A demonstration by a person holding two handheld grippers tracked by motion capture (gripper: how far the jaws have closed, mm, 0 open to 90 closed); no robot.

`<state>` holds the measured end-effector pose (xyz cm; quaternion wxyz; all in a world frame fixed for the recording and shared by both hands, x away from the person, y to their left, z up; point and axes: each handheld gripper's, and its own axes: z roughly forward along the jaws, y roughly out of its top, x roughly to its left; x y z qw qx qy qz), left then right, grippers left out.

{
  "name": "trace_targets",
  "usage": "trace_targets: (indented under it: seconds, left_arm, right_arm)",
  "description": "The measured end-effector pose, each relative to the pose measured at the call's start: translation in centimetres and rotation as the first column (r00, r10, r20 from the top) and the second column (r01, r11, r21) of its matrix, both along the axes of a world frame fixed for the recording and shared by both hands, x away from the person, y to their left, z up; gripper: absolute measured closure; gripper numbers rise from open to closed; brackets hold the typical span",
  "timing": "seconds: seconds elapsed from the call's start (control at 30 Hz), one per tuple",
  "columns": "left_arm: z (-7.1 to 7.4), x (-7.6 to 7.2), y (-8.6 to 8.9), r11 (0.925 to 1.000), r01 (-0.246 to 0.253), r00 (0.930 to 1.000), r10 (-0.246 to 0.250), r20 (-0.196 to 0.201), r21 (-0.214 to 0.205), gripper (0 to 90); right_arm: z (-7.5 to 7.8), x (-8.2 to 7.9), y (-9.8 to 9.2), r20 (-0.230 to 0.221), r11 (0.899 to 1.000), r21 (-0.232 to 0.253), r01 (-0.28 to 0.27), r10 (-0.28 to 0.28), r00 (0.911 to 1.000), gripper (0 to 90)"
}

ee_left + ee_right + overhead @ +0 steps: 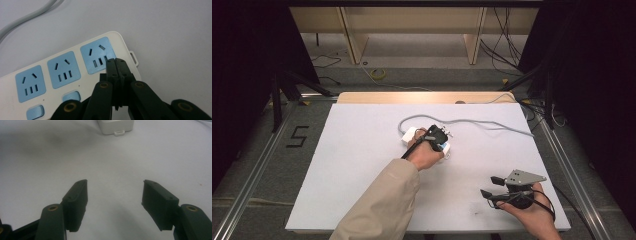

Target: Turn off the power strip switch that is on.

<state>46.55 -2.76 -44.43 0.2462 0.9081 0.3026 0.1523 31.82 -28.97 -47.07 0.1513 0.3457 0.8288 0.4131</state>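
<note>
Two hand-held grippers — left closed over power strip's three sockets, right wide.

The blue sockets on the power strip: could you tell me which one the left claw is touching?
The end socket, nearest the strip's small mounting tab; the shut left claw rests at its lower corner, while the other two sit clear.

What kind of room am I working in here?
Probably a lab recording rig, not a home: a white table inside a metal frame, black curtains at the sides, loose cables on the floor.
</note>
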Motion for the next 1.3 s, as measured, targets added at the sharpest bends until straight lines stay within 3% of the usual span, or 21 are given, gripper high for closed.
trace_targets:
  seconds: [0.2, 0.57, 0.9, 1.03, 1.13, 1.3]
  left_arm:
    - [0.15, 0.33, 0.58, 0.9996, -0.017, 0.9998, 0.017, 0.007, 0.022, 90.0]
    - [0.13, 0.31, 0.64, 0.9996, -0.024, 0.9997, 0.024, 0.0, 0.013, 90.0]
    - [-0.04, 0.09, 0.63, 0.9997, -0.026, 0.9995, 0.026, 0.017, 0.006, 90.0]
    - [-0.14, 0.03, 0.66, 0.999, -0.021, 0.9993, 0.02, 0.032, 0.039, 90.0]
    - [-0.23, 0.04, 0.87, 0.9995, -0.03, 0.9992, 0.029, 0.029, 0.01, 90.0]
    - [-0.25, -0.17, 0.86, 0.9995, -0.02, 0.9989, 0.019, 0.043, 0.025, 90.0]
  right_arm:
    - [-0.04, 0.05, -0.03, 0.0, 1.0, 0.003, 0.0, 0.0, 1.0, 38.0]
    - [-0.05, 0.05, 0.01, 0.0, 1.0, 0.0, 0.0, 0.0, 1.0, 38.0]
    - [-0.04, 0.05, 0.06, -0.002, 1.0, 0.0, -0.003, 0.003, 1.0, 38.1]
    - [-0.04, 0.06, 0.05, -0.002, 1.0, 0.0, -0.002, 0.002, 1.0, 38.1]
    - [-0.05, 0.07, 0.03, 0.0, 1.0, 0.001, 0.0, 0.0, 1.0, 38.1]
    - [-0.07, 0.1, 0.1, 0.0, 1.0, -0.001, -0.001, 0.001, 1.0, 38.2]
